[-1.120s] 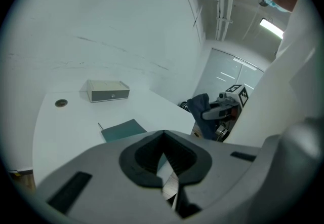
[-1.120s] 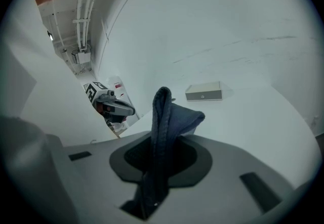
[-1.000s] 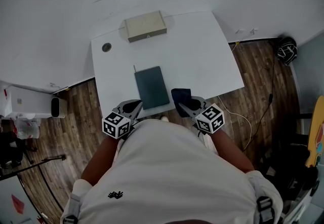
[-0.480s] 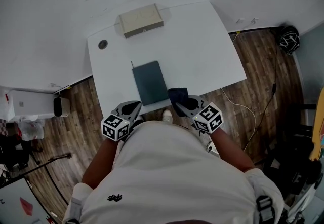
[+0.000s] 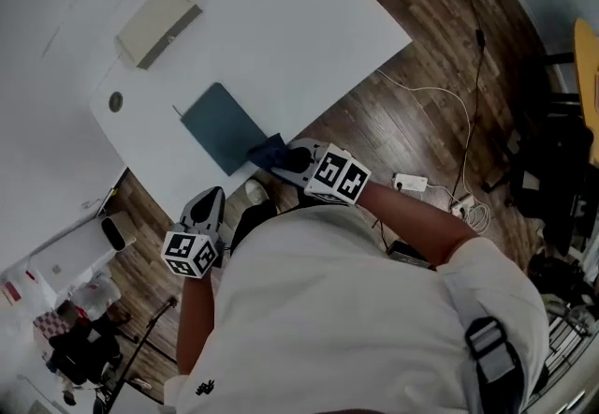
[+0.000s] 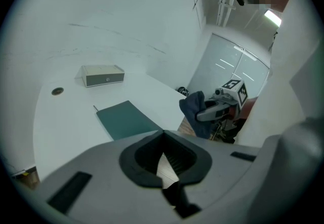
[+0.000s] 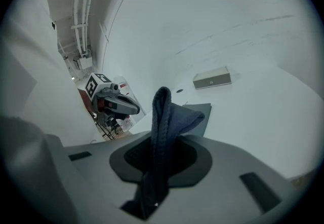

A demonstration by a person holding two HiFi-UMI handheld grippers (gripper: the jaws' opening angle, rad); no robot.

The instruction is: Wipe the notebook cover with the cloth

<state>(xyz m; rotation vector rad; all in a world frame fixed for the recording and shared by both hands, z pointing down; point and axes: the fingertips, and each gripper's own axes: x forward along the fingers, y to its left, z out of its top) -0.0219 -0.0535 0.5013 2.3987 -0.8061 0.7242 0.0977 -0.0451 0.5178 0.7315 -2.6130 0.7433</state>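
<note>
R gripper [image 5: 292, 157]: jaws pinching dark-blue cloth [image 5: 267, 151], at near corner of notebook [image 5: 218, 125], contact unclear | L gripper [image 5: 210, 203]: jaws pressed together, empty, off table edge | notebook: flat on white table [image 5: 290, 28], tan box [image 5: 157, 23] beyond it

I can read no word and no number anywhere. The left gripper [image 5: 210, 203] and the right gripper [image 5: 286, 159] carry only black-and-white square markers. The mark on the box [image 6: 103, 75] and the emblem on the shirt [image 5: 309, 309] are too small for me to read.
</note>
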